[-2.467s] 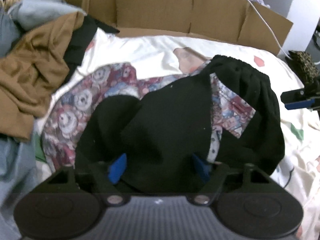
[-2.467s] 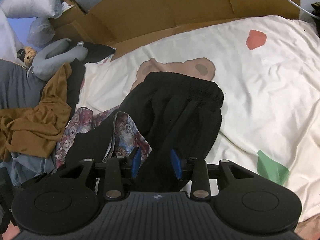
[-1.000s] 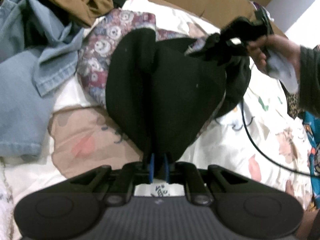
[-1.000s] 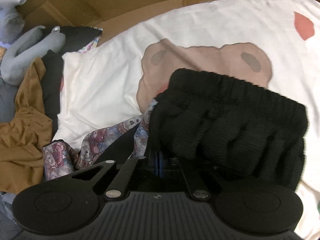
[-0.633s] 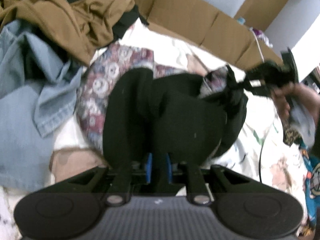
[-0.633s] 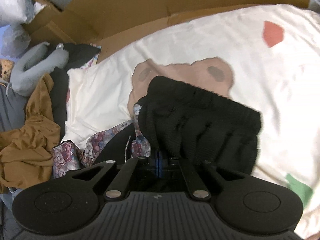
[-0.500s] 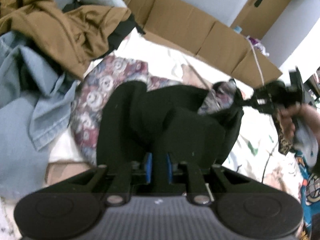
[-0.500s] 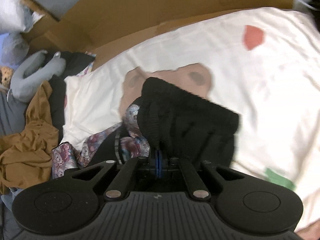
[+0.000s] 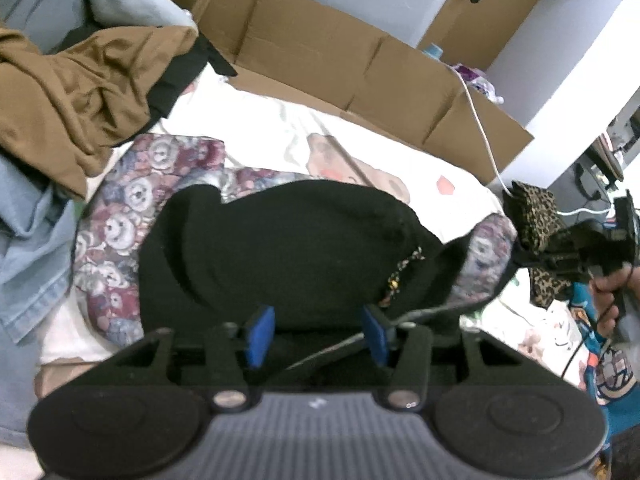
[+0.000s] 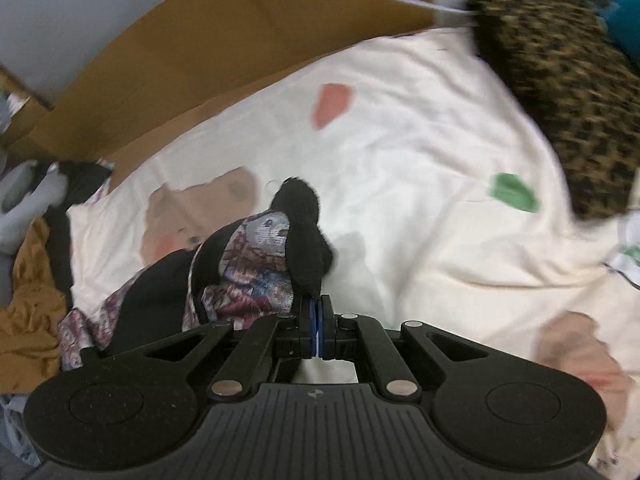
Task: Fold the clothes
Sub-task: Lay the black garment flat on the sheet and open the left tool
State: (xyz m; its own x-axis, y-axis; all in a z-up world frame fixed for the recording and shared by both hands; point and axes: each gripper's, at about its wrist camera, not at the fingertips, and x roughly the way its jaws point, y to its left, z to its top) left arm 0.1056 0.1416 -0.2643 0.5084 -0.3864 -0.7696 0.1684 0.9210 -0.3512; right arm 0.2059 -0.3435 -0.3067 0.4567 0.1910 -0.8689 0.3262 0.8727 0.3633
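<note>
The near hem of the black garment (image 9: 296, 248) was hidden behind the left gripper (image 9: 316, 334), so whether the cloth lay between its blue pads (image 9: 259, 335) could not be told; the pads stood spread wide apart; a dark cable crossed the gap between them. The right gripper (image 10: 318, 330) had its pads pressed together, pinching a black corner of that garment, whose bear-print lining (image 10: 256, 268) showed beside the pinch; the frame there was blurred. The garment lay at the middle of the bed, stretched toward its right edge, over a bear-print cloth (image 9: 132, 216). The cream sheet (image 10: 400, 168) carried coloured patches; a brown garment (image 9: 68, 100) and denim (image 9: 28, 240) were heaped at the left edge; a leopard-print cloth (image 10: 560, 92) sat at the right; cardboard (image 9: 340, 64) lined the far edge.
</note>
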